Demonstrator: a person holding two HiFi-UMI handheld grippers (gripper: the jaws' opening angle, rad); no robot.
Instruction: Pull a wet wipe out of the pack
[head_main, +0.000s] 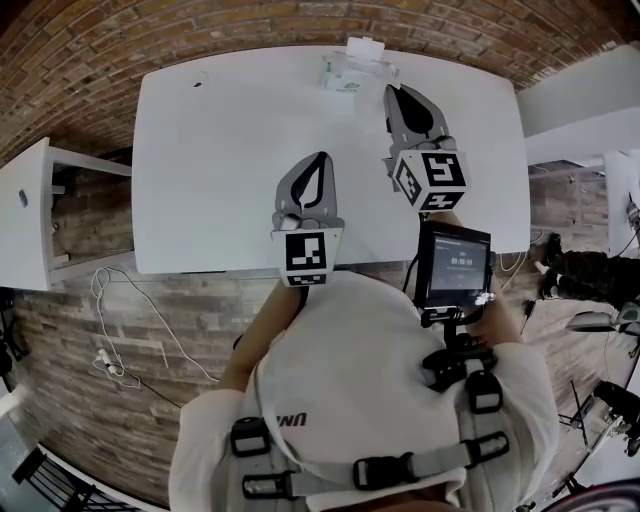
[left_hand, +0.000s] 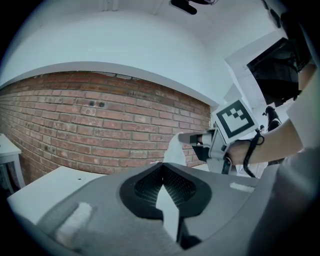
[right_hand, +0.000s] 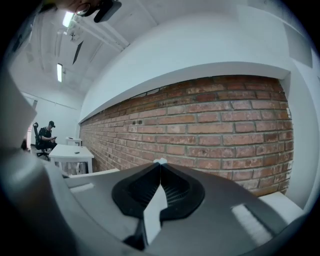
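Note:
The wet wipe pack (head_main: 350, 72) lies at the far edge of the white table (head_main: 220, 150), with a white wipe (head_main: 366, 46) standing up from it. My right gripper (head_main: 393, 92) is just right of the pack, jaws shut. A small white bit of wipe (right_hand: 160, 161) shows at its tips. In the left gripper view the wipe (left_hand: 175, 149) rises in a peak to the right gripper's tip (left_hand: 186, 137). My left gripper (head_main: 320, 158) hangs over the middle of the table, nearer to me, shut on nothing (left_hand: 161, 166).
A brick wall runs behind the table. A white cabinet (head_main: 30, 210) stands at the left, with cables (head_main: 110, 340) on the floor below it. A screen (head_main: 455, 262) hangs at my chest. Far off, a person (right_hand: 47, 135) sits by another white table (right_hand: 75, 152).

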